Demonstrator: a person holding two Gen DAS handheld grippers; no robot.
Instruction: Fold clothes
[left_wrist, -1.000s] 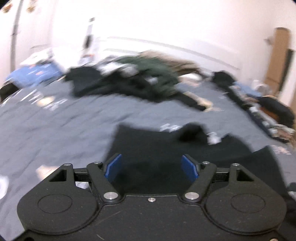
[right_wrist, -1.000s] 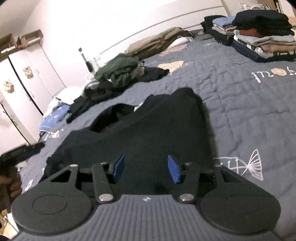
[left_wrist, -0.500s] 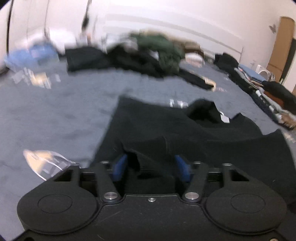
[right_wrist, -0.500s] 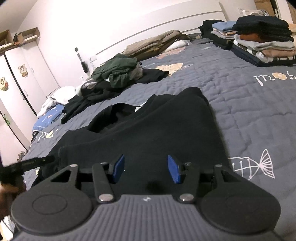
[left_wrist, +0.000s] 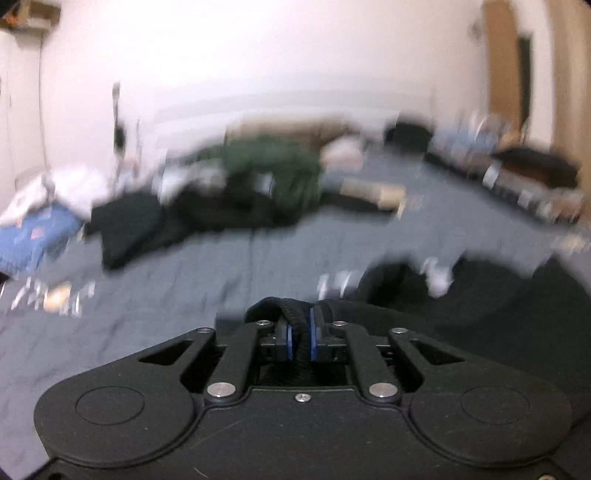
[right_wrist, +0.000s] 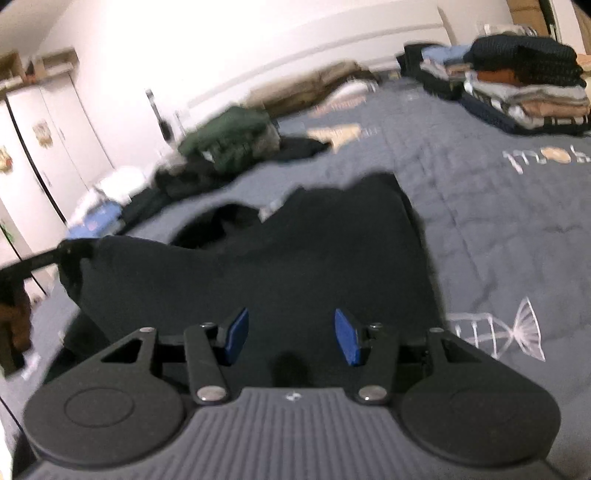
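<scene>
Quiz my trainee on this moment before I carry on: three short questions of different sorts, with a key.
1. True or false: the right tongs grip the black top.
2. What is between the pads of the left tongs? A: black fabric. B: a green sleeve. C: nothing.
3. Fill in: the heap beyond the top is crowned by a ___ garment.

Key
1. False: they stand open over the top, pinching nothing.
2. A: the left tongs are closing, with a fold of the black top between them.
3. Green.
</scene>
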